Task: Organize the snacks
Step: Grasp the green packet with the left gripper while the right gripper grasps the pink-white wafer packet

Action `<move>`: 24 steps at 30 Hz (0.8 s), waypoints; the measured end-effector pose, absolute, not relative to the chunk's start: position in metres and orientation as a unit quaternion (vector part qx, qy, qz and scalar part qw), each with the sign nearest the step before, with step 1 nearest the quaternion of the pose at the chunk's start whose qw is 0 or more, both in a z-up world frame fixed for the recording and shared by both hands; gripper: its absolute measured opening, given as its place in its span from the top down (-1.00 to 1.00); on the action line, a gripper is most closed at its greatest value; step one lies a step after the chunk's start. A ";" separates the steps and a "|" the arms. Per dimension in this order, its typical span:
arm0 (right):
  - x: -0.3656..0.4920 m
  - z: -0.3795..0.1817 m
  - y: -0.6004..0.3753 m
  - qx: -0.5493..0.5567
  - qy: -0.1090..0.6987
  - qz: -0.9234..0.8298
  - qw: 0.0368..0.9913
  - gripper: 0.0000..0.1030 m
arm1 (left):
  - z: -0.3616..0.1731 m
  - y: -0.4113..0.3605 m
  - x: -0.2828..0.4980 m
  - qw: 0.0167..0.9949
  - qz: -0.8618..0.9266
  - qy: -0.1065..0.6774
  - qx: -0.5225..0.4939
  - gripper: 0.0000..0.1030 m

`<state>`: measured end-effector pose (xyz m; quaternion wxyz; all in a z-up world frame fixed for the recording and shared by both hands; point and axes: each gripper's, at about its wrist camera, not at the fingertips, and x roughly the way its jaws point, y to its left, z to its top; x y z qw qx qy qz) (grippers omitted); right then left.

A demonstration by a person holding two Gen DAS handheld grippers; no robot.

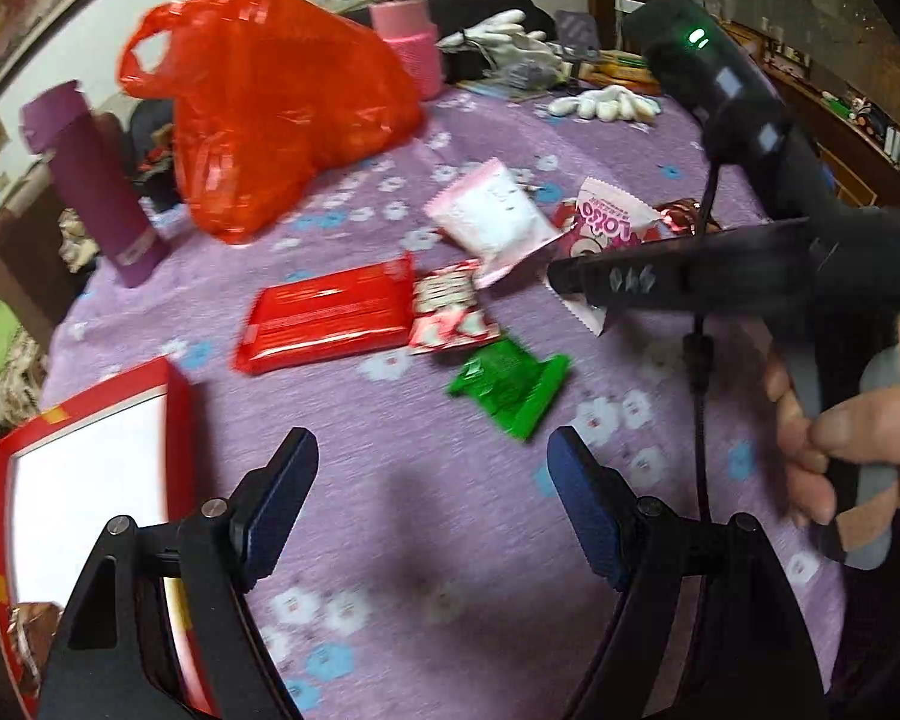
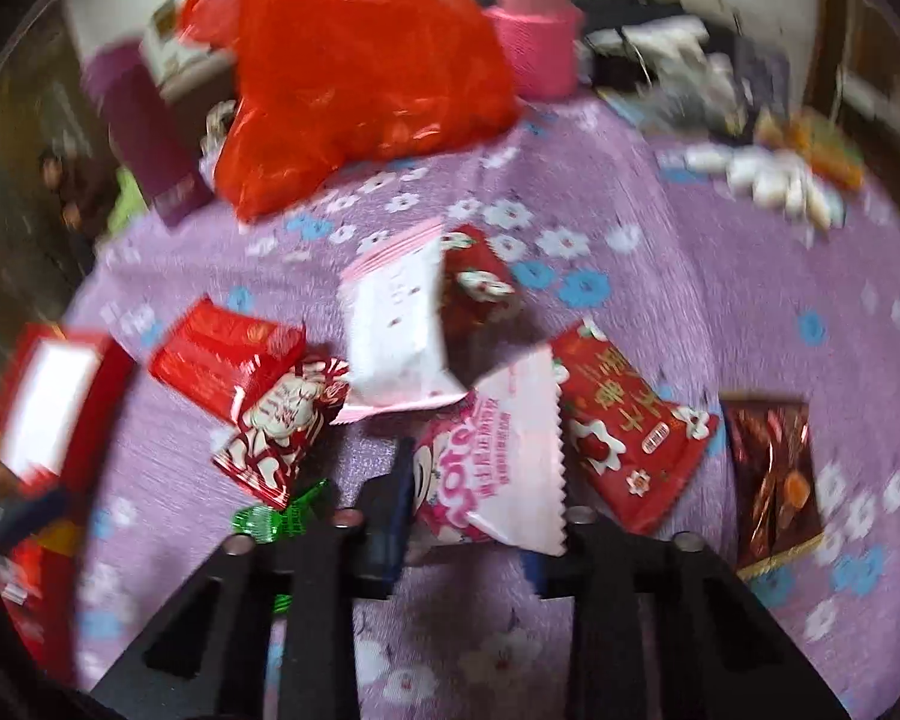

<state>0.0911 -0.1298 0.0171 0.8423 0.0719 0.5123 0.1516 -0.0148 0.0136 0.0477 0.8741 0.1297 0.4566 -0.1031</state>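
1. Red cardboard, at the far left: the open box [image 1: 90, 480] sits on the purple flowered tablecloth [image 1: 390, 510], its white floor mostly bare. One brown-wrapped snack [image 1: 30, 630] shows at its near corner, so I judge only a first piece or so is packed.
2. Just right of the box, the left gripper [image 1: 432, 510] hangs spread and empty over bare cloth, touching nothing.
3. Mid-table the loose snacks lie unsorted: a long red packet [image 1: 330, 318], a red-and-white packet [image 1: 450, 312], a green packet [image 1: 510, 387] and a white-and-pink packet [image 1: 492, 219].
4. Further right, the right gripper [image 2: 468, 510] is clamped on the pink-and-white packet [image 2: 498, 468], its serrated edge sticking out past the fingers.
5. At the far right, a red flowered packet [image 2: 624, 438] and a dark brown packet [image 2: 774, 474] wait on the cloth.
6. Most of the job is left, by my reading: the gripped packet must reach the box, then the others.
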 end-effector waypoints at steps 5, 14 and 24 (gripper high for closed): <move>0.099 0.014 -0.177 0.228 0.525 0.200 0.795 0.62 | 0.038 0.000 0.005 0.868 -0.112 0.474 0.101 -0.53; 0.101 0.013 -0.204 0.311 0.510 0.199 0.777 0.61 | 0.021 -0.005 0.022 0.868 -0.100 0.486 0.038 -0.21; 0.102 0.010 -0.195 0.304 0.519 0.212 0.771 0.60 | 0.019 0.013 0.014 0.871 -0.112 0.477 0.033 0.10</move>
